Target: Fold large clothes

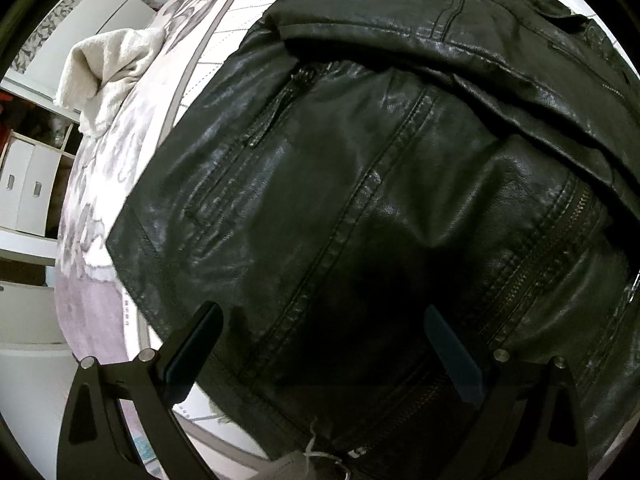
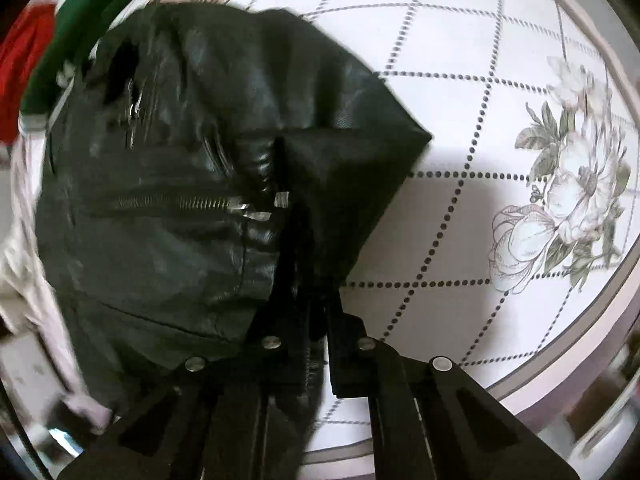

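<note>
Left wrist view: my left gripper [image 1: 324,344] hovers at the lower centre of the frame with its jaws spread wide, nothing between them. Beneath it the black leather jacket [image 1: 360,168] fills most of the frame, lying on the bed cover [image 1: 120,168]. A small pale tag [image 1: 294,465] on a string sits at the jacket's hem, bottom centre; any print on it is too small to read. A zipper [image 1: 532,280] runs diagonally at lower right. The jacket's left edge runs from upper centre to lower left, with bare cover beside it. A crumpled white cloth [image 1: 108,76] lies at upper left, apart from the jacket.

Right wrist view: my right gripper [image 2: 308,344] sits at lower centre, jaws pressed close together on a dark fold of the jacket [image 2: 168,200], which is raised and draped from the grip. The frame is motion-blurred. The jacket occupies the left half. The right half shows open bed cover [image 2: 460,128] with a dotted grid and flower print. A green garment [image 2: 80,20] and a red garment [image 2: 24,64] lie at upper left.
</note>
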Motion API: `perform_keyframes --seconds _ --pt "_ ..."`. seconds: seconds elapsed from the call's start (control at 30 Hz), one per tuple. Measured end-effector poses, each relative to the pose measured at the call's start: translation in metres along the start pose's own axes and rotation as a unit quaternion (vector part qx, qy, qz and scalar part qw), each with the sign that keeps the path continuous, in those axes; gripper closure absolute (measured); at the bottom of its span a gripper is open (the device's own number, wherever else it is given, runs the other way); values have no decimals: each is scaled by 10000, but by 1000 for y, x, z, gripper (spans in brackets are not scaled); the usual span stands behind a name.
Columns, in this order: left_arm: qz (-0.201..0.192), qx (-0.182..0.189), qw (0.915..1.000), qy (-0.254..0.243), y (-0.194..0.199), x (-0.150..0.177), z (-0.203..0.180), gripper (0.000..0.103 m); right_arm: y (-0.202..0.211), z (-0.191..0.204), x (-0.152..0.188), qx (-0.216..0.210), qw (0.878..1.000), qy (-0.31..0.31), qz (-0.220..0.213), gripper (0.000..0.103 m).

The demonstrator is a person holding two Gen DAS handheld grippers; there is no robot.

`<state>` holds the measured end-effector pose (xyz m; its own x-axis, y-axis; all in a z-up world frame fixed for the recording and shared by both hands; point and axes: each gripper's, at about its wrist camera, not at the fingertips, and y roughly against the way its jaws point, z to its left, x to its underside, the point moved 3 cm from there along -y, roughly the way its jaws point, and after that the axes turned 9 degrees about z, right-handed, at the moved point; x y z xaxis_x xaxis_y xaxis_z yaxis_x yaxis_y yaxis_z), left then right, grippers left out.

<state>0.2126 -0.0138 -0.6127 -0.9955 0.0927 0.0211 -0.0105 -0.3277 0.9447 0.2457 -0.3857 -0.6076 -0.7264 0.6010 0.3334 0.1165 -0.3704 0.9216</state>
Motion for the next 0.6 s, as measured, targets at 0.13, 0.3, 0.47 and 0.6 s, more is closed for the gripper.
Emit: perform_keyframes --seconds 0.13,0.3,0.47,0.6 --pt "-249 -2 9997 10 32 4 -1 0 37 -2 -7 -394 9991 154 0 57" --pt "-726 25 9955 -612 91 36 -41 0 55 -29 -7 -71 9995 301 -96 32" --pt "-818 -330 9803 -1769 115 91 -127 0 45 -83 -2 -56 9993 191 321 32" --pt "-627 -1075 9640 -2351 91 121 -185 0 49 -106 -2 56 9981 438 428 32"
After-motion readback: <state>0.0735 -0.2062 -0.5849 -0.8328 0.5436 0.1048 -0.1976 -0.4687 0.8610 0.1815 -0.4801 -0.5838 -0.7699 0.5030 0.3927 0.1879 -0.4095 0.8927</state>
